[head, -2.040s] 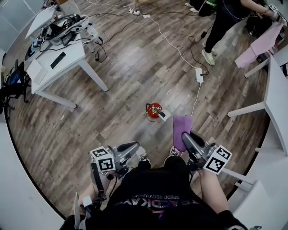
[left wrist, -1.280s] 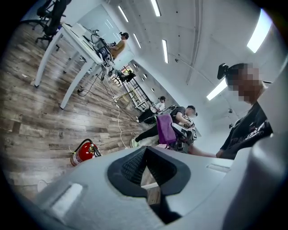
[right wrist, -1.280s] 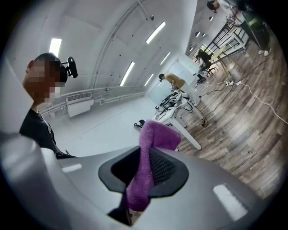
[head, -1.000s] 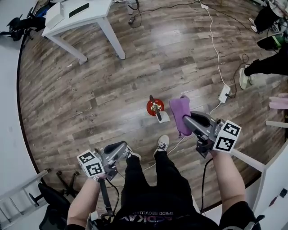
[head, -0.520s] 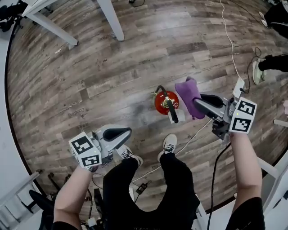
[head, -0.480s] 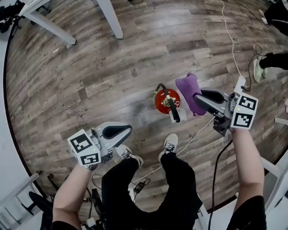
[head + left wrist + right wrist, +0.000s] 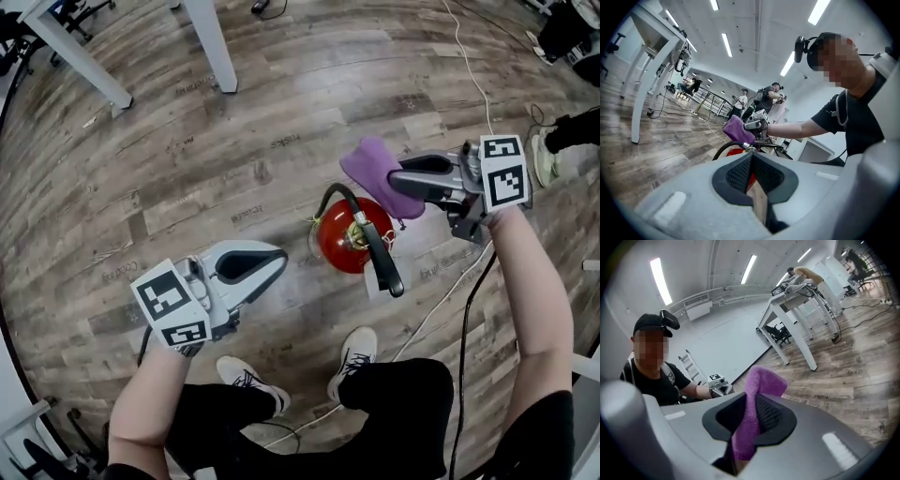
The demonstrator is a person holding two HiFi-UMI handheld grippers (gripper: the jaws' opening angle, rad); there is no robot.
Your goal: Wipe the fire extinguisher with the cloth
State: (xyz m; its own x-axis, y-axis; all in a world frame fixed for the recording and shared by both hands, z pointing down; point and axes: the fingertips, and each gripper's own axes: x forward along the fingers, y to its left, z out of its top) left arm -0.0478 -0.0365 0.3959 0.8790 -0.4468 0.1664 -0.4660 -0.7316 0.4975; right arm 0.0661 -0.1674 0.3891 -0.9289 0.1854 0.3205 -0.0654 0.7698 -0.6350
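Note:
A red fire extinguisher [image 7: 345, 246] stands on the wood floor, its black hose and handle [image 7: 380, 255] across its top. My right gripper [image 7: 394, 177] is shut on a purple cloth [image 7: 373, 172], which hangs just above and right of the extinguisher's top. In the right gripper view the cloth [image 7: 757, 397] sticks out between the jaws of that gripper [image 7: 749, 420]. My left gripper [image 7: 279, 258] is shut and empty, a short way left of the extinguisher. In the left gripper view its jaws are pressed together, and the extinguisher [image 7: 735, 151] and cloth [image 7: 737, 130] lie ahead of the gripper [image 7: 751, 163].
White table legs [image 7: 210, 45] stand at the far left on the floor. A white cable [image 7: 469, 80] runs along the floor at the right, near another person's shoe [image 7: 544, 156]. The wearer's own shoes [image 7: 359, 348] are just below the extinguisher.
Both grippers have come down toward the floor. The cloth now hangs close over the extinguisher's top, and the left gripper is nearer its left side. The extinguisher looks larger.

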